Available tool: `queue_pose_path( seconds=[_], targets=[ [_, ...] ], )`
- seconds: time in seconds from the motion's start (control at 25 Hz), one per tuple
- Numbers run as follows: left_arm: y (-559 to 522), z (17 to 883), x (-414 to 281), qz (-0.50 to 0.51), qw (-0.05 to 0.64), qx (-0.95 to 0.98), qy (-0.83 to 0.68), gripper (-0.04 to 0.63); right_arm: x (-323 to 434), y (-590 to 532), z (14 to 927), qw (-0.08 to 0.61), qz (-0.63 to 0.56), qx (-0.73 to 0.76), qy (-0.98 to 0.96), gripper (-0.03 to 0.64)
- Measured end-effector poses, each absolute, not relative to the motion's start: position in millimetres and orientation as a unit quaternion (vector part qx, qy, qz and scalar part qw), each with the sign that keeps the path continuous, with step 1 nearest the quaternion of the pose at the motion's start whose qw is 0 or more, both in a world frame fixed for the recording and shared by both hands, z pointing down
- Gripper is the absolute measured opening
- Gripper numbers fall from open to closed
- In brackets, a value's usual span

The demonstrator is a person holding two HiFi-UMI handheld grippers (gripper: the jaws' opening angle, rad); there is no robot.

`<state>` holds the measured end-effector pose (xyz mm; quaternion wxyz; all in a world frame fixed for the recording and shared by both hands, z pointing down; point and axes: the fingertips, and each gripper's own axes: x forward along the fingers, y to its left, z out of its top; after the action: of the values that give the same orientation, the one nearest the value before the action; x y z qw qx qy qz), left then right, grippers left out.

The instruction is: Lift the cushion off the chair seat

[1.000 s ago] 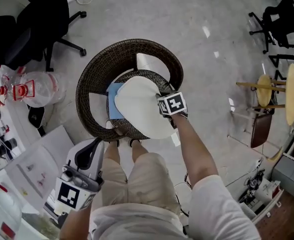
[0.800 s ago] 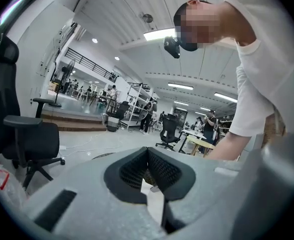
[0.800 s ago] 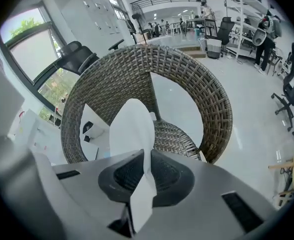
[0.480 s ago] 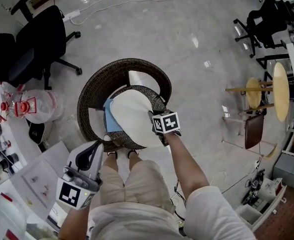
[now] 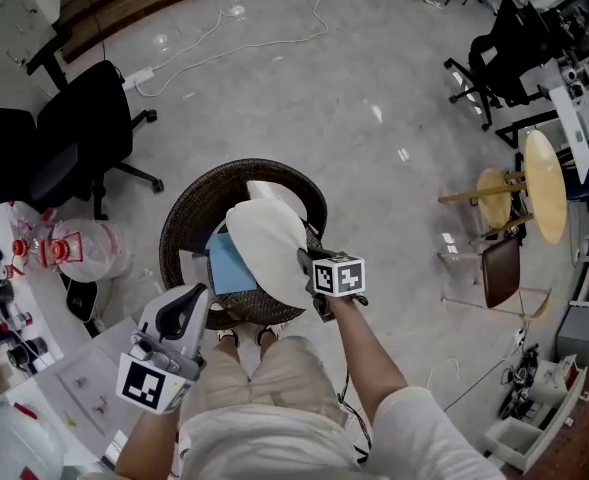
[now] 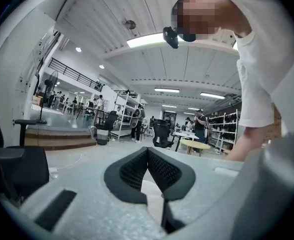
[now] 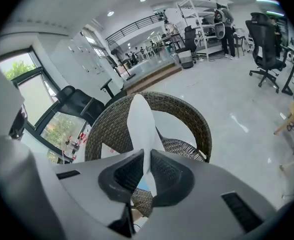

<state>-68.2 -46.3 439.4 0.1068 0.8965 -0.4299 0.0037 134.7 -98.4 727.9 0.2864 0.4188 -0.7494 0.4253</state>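
A round white cushion (image 5: 267,245) hangs tilted above the seat of a dark wicker chair (image 5: 179,218). My right gripper (image 5: 306,261) is shut on its near edge. In the right gripper view the cushion (image 7: 141,116) stands edge-on between the pads of the right gripper (image 7: 147,156), with the chair (image 7: 186,115) behind it. A blue pad (image 5: 226,266) lies on the seat under the cushion. My left gripper (image 5: 194,296) is held to the left of the chair, apart from it. In the left gripper view the left gripper (image 6: 147,151) has its jaws together with nothing between them.
A black office chair (image 5: 84,118) stands at the far left and more black chairs (image 5: 504,38) at the upper right. A wooden stool and round table (image 5: 539,183) are at the right. A water jug (image 5: 69,248) and a white table (image 5: 64,388) sit left.
The right gripper has risen with the cushion, which now tilts up off the seat and uncovers more of the blue pad. The left gripper has risen a little.
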Motion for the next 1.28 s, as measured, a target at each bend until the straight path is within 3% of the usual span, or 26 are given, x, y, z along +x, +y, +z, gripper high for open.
queue_pose_path(
  seconds=[0.6, 1.28],
  targets=[
    [-66, 375, -69, -0.025, 0.045, 0.898, -0.436, 0.017, 193, -101, 632, 0.152, 0.435, 0.512, -0.725, 0.038],
    [-70, 310, -84, -0.073, -0.005, 0.894, -0.443, 0.017, 229, -126, 429, 0.027, 0.289, 0.553, -0.781, 0.038]
  ],
)
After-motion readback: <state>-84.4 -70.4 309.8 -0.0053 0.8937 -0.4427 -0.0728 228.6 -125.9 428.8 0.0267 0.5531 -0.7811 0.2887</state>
